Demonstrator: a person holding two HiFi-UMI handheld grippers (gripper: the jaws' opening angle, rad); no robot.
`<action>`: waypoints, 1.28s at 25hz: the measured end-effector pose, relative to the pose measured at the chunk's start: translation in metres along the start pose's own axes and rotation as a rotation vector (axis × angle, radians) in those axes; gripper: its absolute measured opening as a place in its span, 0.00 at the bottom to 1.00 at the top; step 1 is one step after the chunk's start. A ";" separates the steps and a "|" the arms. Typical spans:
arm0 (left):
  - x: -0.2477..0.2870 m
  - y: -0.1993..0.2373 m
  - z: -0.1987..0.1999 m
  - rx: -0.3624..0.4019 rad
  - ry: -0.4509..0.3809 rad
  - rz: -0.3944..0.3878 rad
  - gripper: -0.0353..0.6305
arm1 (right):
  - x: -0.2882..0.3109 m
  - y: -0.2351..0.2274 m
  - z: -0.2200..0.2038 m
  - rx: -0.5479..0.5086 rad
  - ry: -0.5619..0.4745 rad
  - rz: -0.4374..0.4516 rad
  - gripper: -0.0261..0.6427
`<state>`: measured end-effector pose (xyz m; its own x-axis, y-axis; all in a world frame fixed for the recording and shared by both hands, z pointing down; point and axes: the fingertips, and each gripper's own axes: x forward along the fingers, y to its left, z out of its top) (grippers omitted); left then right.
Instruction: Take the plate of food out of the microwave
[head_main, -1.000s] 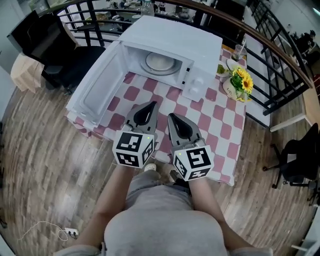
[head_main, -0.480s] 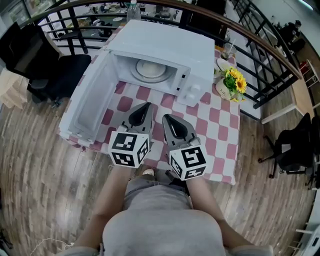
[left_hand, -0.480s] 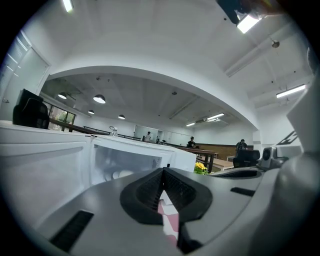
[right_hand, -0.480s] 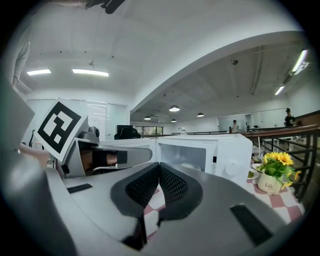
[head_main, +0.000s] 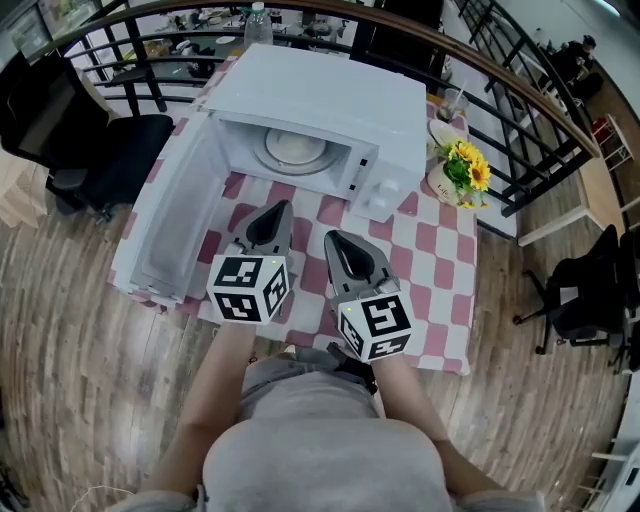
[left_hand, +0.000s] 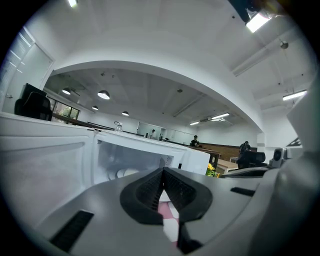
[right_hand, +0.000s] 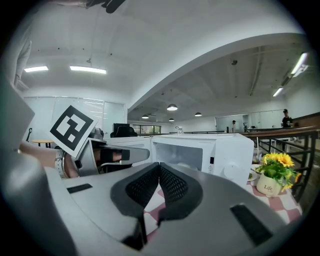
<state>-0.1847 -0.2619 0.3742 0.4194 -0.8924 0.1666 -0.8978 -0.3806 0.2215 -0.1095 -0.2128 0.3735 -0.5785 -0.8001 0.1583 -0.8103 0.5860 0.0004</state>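
Note:
A white microwave (head_main: 330, 100) stands on the checked table, its door (head_main: 165, 225) swung open to the left. Inside it a white plate of pale food (head_main: 292, 147) rests on the turntable; the plate (left_hand: 125, 173) shows faintly in the left gripper view too. My left gripper (head_main: 277, 207) hovers over the table in front of the open cavity, jaws shut and holding nothing. To its right my right gripper (head_main: 331, 238) is also shut and holds nothing. Both point towards the microwave (right_hand: 200, 150) and stay short of its opening.
A pot of yellow flowers (head_main: 455, 170) and a small plate stand right of the microwave. The red-and-white checked tablecloth (head_main: 430, 260) covers the table. A black railing (head_main: 520, 90) runs behind, with a dark chair (head_main: 110, 150) at left and another chair (head_main: 580, 300) at right.
The view has drawn closer to the table and microwave. My left gripper has risen and moved forward towards the open cavity; the right one has barely shifted.

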 end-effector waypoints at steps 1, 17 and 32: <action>0.003 0.002 -0.001 -0.003 0.000 0.000 0.06 | 0.002 -0.002 -0.001 0.002 0.001 -0.003 0.08; 0.057 0.043 -0.031 -0.218 0.078 -0.007 0.12 | 0.040 -0.025 -0.013 0.035 0.023 -0.027 0.08; 0.107 0.078 -0.058 -0.468 0.136 -0.006 0.44 | 0.069 -0.041 -0.027 0.070 0.062 -0.039 0.08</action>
<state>-0.2023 -0.3729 0.4648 0.4660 -0.8389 0.2812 -0.7516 -0.2076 0.6261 -0.1134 -0.2890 0.4112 -0.5412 -0.8115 0.2202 -0.8380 0.5423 -0.0610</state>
